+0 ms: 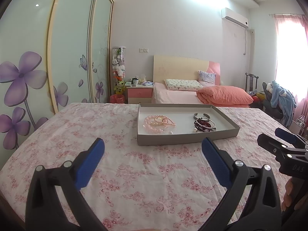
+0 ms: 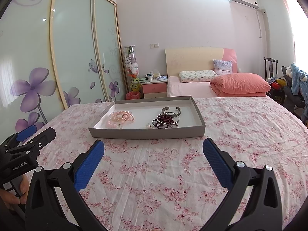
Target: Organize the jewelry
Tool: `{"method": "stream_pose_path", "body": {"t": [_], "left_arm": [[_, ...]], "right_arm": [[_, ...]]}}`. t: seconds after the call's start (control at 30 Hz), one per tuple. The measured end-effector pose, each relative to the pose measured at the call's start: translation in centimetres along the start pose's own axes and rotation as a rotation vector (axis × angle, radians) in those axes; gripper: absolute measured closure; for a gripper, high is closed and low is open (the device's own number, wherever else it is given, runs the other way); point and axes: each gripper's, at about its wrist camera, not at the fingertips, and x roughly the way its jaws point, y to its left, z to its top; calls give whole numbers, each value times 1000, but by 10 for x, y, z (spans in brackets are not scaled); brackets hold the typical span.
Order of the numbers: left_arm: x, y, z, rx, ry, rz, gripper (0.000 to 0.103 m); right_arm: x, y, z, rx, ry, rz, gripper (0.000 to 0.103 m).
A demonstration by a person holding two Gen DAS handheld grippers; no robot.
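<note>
Grey tray, white inside, holds pink beads, dark red beads, silver bangles. Cloth is white with pink flowers

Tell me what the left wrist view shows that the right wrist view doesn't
Only the left wrist view shows the right gripper from the side, at its right edge. Only the right wrist view shows the left gripper at its left edge, with the hand holding it. Both show the grey tray on the floral cloth, with pink beads at its left and metal bangles with dark beads at its right, and both grippers open.
</note>
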Motion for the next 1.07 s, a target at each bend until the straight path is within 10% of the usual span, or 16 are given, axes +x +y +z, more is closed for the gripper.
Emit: {"method": "stream_pose_path", "body": {"t": [1.07], "left_arm": [[2, -2, -3, 3, 14, 5, 4]], "right_arm": [[2, 2, -3, 4, 4, 1, 2]]}}
